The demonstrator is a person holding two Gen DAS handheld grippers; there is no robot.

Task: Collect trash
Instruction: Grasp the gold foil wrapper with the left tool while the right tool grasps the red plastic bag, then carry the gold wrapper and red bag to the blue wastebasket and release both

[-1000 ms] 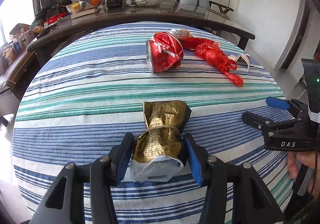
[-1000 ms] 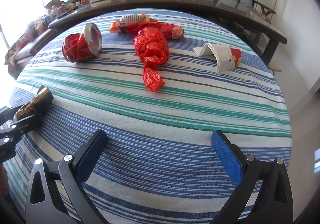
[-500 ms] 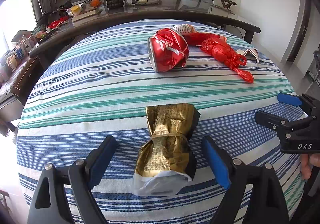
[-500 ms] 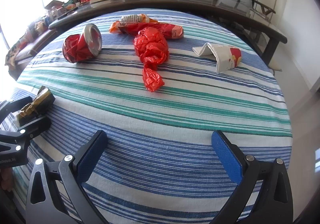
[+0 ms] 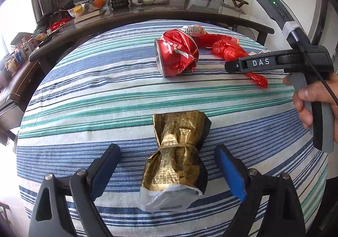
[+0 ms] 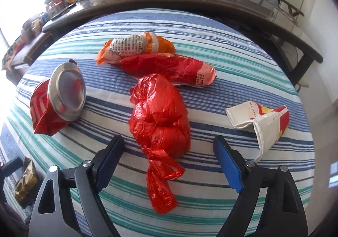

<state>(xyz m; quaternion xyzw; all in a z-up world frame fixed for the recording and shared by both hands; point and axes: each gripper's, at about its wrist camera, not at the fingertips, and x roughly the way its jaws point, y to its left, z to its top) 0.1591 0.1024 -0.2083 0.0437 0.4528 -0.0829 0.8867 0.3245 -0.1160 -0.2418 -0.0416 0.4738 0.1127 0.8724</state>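
A crumpled gold wrapper (image 5: 179, 152) with a clear plastic end lies on the striped tablecloth (image 5: 95, 89). It sits between the jaws of my left gripper (image 5: 166, 150), which are opening, and the pads stand clear of it. My right gripper (image 6: 168, 138) straddles the knotted tail of a red plastic bag (image 6: 160, 114). Its jaws are closing and the pads do not touch the bag. In the left wrist view the right gripper (image 5: 232, 67) shows side-on, held by a hand (image 5: 312, 97). A crushed red can (image 6: 55, 106) lies to the bag's left.
Behind the bag lie an orange-and-white wrapper (image 6: 135, 46) and a red-and-pink wrapper (image 6: 169, 66). A flattened white-and-red paper carton (image 6: 264, 118) lies to the right. A dark curved counter (image 5: 147, 15) with clutter runs along the table's far edge.
My left gripper's jaws spread apart and let go of the gold wrapper, which stays on the cloth. My right gripper moved forward to the red bag and its jaws narrowed.
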